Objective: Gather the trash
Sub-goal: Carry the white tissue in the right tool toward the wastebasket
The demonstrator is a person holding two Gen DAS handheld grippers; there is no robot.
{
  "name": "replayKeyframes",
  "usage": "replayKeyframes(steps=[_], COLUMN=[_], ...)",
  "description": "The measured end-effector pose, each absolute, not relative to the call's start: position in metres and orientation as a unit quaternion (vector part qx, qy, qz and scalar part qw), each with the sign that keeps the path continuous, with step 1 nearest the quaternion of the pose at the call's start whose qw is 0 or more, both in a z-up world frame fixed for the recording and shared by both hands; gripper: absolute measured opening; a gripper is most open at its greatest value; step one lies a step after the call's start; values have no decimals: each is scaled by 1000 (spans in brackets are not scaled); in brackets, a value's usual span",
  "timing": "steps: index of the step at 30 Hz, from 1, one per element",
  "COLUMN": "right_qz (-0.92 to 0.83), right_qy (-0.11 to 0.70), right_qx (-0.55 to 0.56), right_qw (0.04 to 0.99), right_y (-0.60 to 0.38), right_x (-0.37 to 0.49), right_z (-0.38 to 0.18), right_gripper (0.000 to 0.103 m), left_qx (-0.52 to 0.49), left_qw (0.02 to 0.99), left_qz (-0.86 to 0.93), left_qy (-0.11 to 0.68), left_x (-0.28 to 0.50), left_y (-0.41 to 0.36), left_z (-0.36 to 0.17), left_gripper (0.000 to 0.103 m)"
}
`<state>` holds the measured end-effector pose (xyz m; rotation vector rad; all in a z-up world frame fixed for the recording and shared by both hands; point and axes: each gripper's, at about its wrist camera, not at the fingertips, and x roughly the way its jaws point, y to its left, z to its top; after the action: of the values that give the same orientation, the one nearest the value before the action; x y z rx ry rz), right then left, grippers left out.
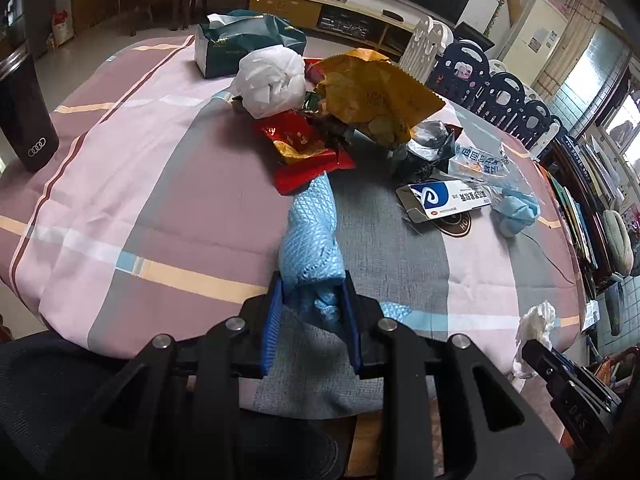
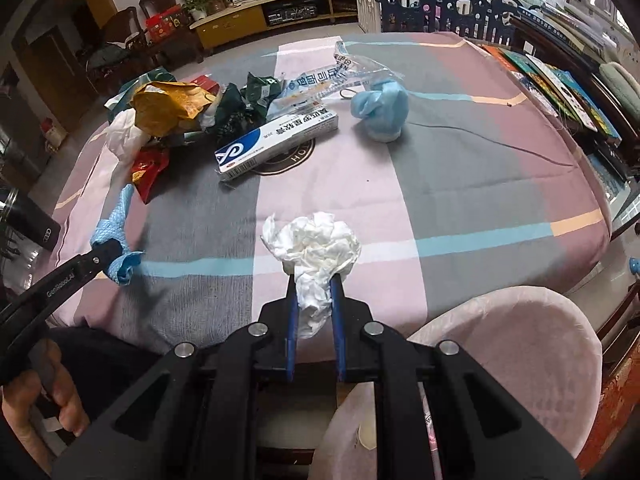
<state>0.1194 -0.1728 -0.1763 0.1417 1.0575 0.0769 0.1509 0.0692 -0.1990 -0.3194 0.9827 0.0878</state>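
A: Left tool (image 1: 312, 300) — state?
B: Pinching a light blue textured cloth (image 1: 310, 236). Blue pads press on its bunched lower end; the rest lies stretched out over the worktop (image 1: 120, 184) toward the pile.

A: Right tool (image 2: 314, 300)?
B: Pressed onto a crumpled white tissue (image 2: 312, 246). The wad bulges out past the fingertips, a tail of it runs back between the pads. From the left wrist view the same tissue shows at the near right edge of the worktop, gripped.

A: Landmark for the rest?
B: The white-and-blue ointment box (image 2: 276, 146), lying flat near the middle of the checked cloth cover, partly over a round brown logo mat (image 2: 286, 162).

A: What sits around the box?
B: Left of it in the right wrist view, the trash pile: yellow snack bag (image 2: 168, 108), dark green crumpled wrapper (image 2: 240, 110), white plastic bag (image 2: 126, 136), red wrapper (image 2: 150, 168). Behind the box, a clear printed plastic sleeve (image 2: 344, 70). Right of the box, apart from it, a balled light blue item (image 2: 380, 110); material unclear.

A: Anything further out?
B: Beyond the pile from the box, a dark green tissue pack (image 1: 248, 42). Far left edge of the worktop, a dark tumbler with a four-ring logo (image 1: 26, 120).

A: Near side?
B: A pale pink chair back (image 2: 500, 344) under the right tool. A bare hand (image 2: 44, 396) grips the left tool's handle.
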Motion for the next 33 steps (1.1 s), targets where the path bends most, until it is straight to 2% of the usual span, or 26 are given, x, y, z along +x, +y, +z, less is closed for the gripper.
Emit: replayKeyframes(steps=[33], right_qz=[46], right_qy=[503], right_qx=[67], right_qw=[860], right_y=[-161], right_x=[114], right_z=[-172], right_gripper=[16], left_qx=[-162], left_qw=[864], left_qz=[39], left_qy=[475], left_x=[153], left_y=[72], left_z=[-202], left_gripper=[28])
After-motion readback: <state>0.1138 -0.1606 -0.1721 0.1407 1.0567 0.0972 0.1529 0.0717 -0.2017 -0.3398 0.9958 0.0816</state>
